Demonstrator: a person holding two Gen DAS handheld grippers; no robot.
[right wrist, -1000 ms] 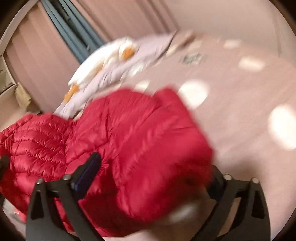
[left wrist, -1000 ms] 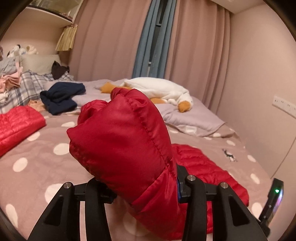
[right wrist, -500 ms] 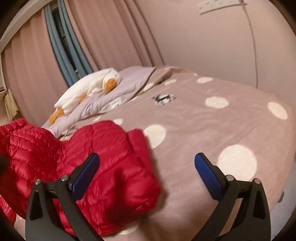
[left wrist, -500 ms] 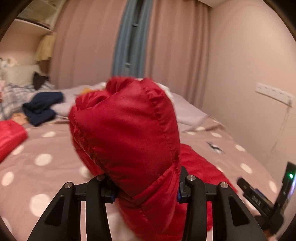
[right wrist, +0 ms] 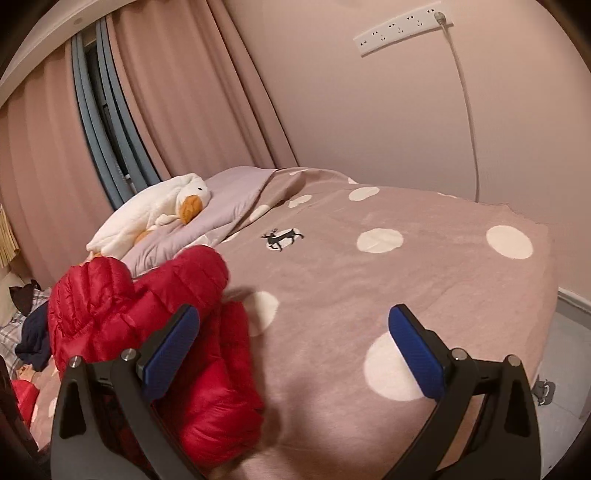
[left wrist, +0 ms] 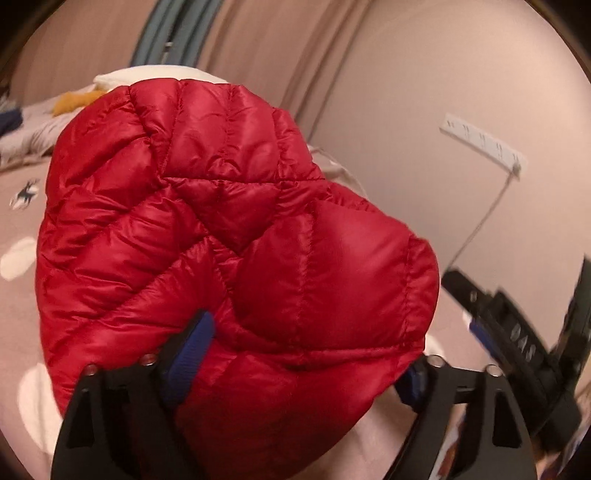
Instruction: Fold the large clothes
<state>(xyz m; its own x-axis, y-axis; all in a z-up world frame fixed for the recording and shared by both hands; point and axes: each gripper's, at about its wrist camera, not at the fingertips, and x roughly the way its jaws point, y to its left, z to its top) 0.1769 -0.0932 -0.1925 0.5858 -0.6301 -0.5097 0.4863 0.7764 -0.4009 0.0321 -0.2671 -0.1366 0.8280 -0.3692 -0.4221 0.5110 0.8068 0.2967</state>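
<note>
A red quilted down jacket [left wrist: 236,236] fills the left wrist view. My left gripper [left wrist: 299,350] is shut on a bunched part of it and holds it up above the bed. In the right wrist view the jacket [right wrist: 147,325] lies bunched on the left of the polka-dot bedspread [right wrist: 406,280], one part lifted. My right gripper [right wrist: 293,347] is open and empty, just right of the jacket's near fold. It also shows at the right edge of the left wrist view [left wrist: 517,332].
A white plush duck [right wrist: 155,214] lies on a lilac pillow [right wrist: 229,199] by the curtains. Dark clothes [right wrist: 33,339] lie at the far left. A wall power strip [right wrist: 402,27] with a hanging cable is on the right wall. The bed's edge runs on the right.
My right gripper let go of the jacket, opened and drew back to the right. My left gripper swung right with the jacket bunch and raised it closer to the camera.
</note>
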